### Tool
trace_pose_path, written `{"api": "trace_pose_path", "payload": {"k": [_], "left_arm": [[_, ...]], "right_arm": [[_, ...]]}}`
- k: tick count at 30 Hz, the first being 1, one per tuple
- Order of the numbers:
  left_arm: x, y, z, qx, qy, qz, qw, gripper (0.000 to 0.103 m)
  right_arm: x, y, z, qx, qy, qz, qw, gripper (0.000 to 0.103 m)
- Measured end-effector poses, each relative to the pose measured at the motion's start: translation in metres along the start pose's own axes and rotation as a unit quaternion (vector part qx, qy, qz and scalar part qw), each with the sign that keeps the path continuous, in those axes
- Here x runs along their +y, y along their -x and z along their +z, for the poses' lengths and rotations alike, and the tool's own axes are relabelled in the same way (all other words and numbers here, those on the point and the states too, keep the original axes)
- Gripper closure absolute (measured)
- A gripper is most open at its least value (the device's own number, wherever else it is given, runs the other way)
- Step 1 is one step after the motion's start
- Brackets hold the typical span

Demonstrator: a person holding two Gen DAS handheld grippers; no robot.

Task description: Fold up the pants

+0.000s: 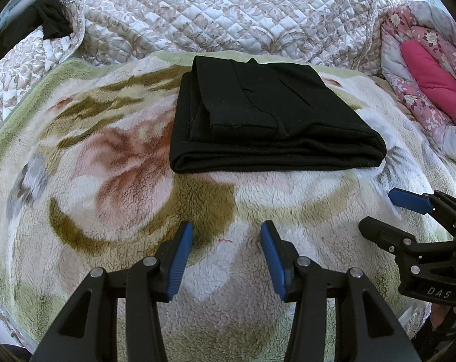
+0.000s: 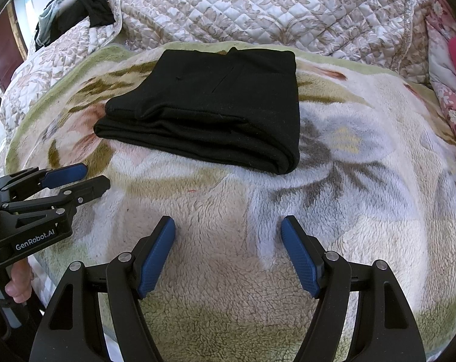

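Nearest the lens in the left wrist view, the left gripper (image 1: 226, 235) sits at the bottom centre of the frame, its blue-padded jaws parted to a moderate gap with nothing between them but the fleece blanket (image 1: 122, 181) below. In the right wrist view the right gripper (image 2: 228, 226) fills the same bottom-centre spot, its jaws spread wider and likewise empty, poised over bare fleece. Whether the tips touch the pile or hang just clear of it cannot be told. Each tool shows in the other's picture too: the right one at the lower right of the left view, the left one at the lower left of the right view, with fingers of a hand (image 2: 18, 283) wrapped on its handle.

The pants (image 1: 270, 117), black, lie in the upper centre of both frames as a compact, roughly rectangular stack of several layers, its edges fairly well aligned, well apart from both tools. They rest on the fleece blanket, which covers a bed with a quilted bedspread (image 1: 228, 9) behind.

Judging by that neat bundle and the two empty tools drawn away from it, the folding looks finished or very nearly so. Any further move would call only for a light tidy of the near folded edge, or simply leaving the stack as it lies.
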State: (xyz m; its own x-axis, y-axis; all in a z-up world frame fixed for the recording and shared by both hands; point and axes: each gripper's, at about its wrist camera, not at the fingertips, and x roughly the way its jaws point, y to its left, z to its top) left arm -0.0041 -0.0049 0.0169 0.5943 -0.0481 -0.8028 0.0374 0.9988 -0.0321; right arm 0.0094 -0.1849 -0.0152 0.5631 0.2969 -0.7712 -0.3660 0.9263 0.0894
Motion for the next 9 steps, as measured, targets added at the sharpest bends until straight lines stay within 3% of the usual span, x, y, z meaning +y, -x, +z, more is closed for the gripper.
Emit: {"api": "trace_pose_path", "payload": {"k": [9], "left_arm": [[-0.0006,-0.0002,-0.0006,0.0,-0.001,0.001,1.0,0.053]], "right_arm": [[-0.0006,-0.0001,-0.0007,0.0,0.001,0.0,1.0,0.03]]}}
